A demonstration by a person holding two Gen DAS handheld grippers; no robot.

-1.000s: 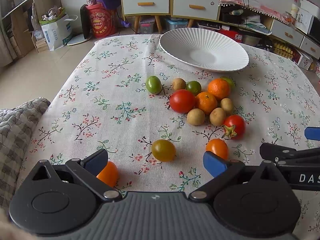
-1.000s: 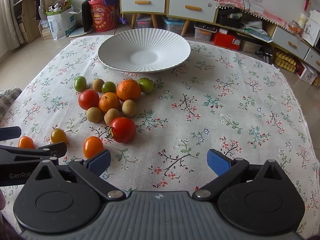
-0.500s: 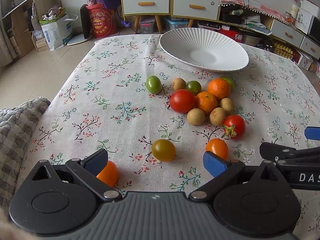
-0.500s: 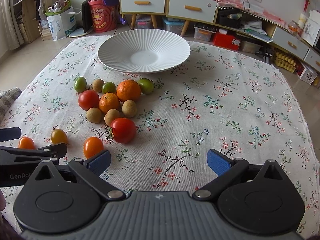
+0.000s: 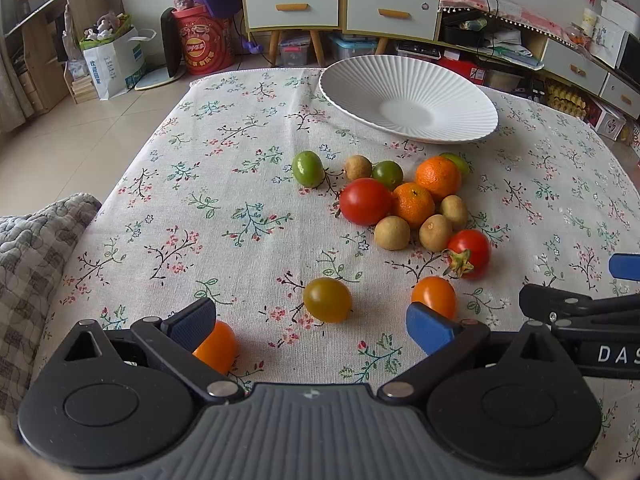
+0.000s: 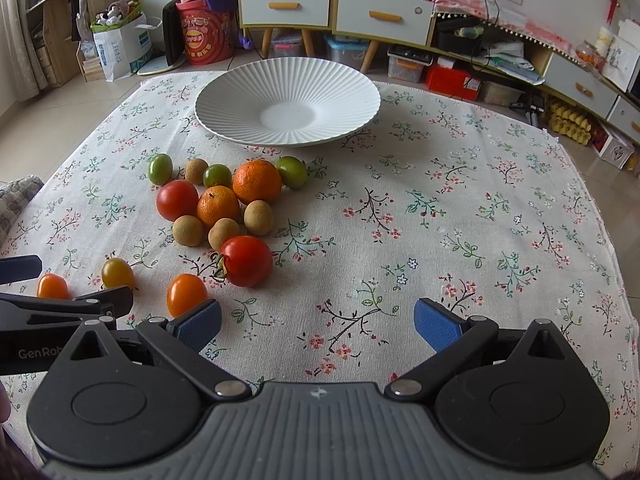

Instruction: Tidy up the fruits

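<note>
My left gripper (image 5: 310, 326) sits low at the bottom of its frame with jaws spread wide and nothing between them; my right gripper (image 6: 318, 326) is the same in its own view, wide and empty over bare cloth. The table (image 6: 500, 248) fills most of both frames under a pale cloth printed with small flowers and twigs. The white ribbed plate (image 6: 240, 100) lies at the upper middle of the right view and holds nothing. The fruit is all on the cloth: left of centre in the right view is a tight cluster of two oranges (image 6: 257, 181), two red tomatoes (image 6: 246, 261), brown longans (image 6: 259, 217) and green fruits (image 6: 160, 168), many of them touching. Nearer me, apart from the cluster, lie an olive tomato (image 5: 327, 299) in the lower middle of the left view, an orange tomato (image 5: 434, 296) just beyond my left gripper's right pad, and another orange one (image 5: 216, 346) partly hidden behind its left pad. A checked quilt (image 5: 28, 248) shows at the left edge. Beyond the table, across the top of the frames, are a tiled floor (image 5: 60, 148), drawer cabinets (image 6: 336, 8) with orange handles, a red bucket (image 6: 204, 36), a paper bag (image 6: 120, 48) and cluttered low shelves at upper right.
</note>
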